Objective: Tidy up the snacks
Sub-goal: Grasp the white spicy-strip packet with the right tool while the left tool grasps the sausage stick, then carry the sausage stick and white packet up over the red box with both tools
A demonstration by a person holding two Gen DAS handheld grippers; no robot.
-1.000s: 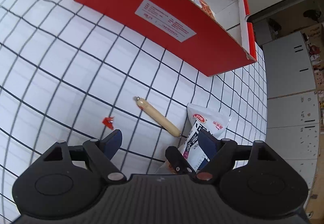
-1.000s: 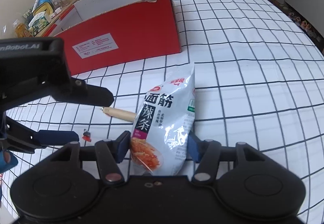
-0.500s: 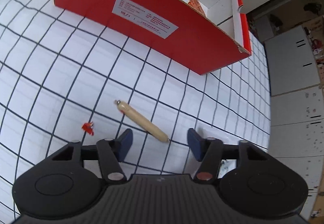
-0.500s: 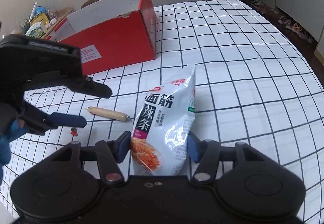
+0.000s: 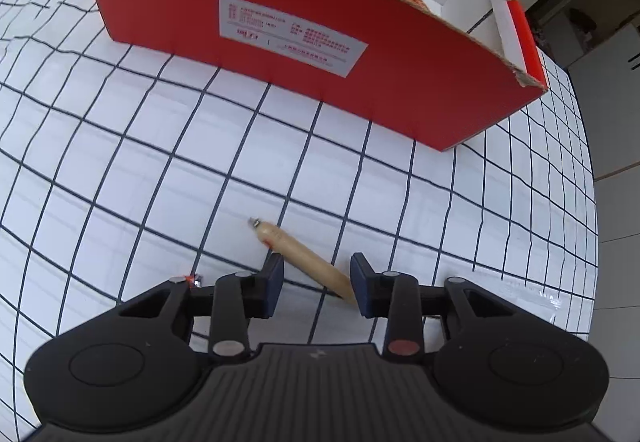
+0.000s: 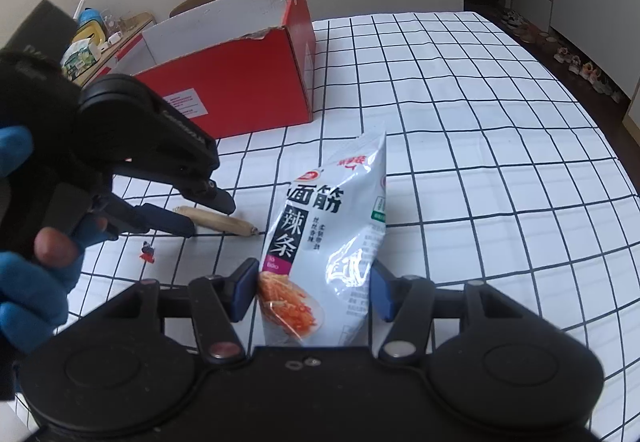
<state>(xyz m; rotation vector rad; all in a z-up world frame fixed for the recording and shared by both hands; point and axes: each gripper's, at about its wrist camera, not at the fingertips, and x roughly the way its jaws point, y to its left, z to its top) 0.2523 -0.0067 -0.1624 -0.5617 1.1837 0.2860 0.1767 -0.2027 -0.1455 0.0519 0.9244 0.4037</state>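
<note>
**Over the sausage stick, closing in**

From the left wrist view, we have our left hand-held gripper (image 5: 316, 284) steeply tipped over the sausage stick (image 5: 304, 260) on the checked surface (image 5: 120, 170). Its jaws are closing with the stick between them, though a gap shows on both sides, so the pads do not yet press it. The stick lies flat, its long axis running diagonally across the jaw line: the metal-clipped end points up and left, toward the red box (image 5: 280, 54), and the other end sits close against the right-hand pad. We judge that this skew is the risk: closing on a slanted, rounded stick could spin it or squirt it out, or catch only its tip.

From the right wrist view, our right hand-held gripper (image 6: 312, 294) is clamped on the snack bag (image 6: 332, 242), pads pressed into both sides of its lower part. The bag stands up and away from us, its long axis leaning toward the open box (image 6: 240, 90). The left hand-held gripper (image 6: 200, 214) straddles the sausage stick (image 6: 224, 224), which lies just left of the bag, well short of the box. A thin, slippery bag held low could sag or slide free, we think.
</note>
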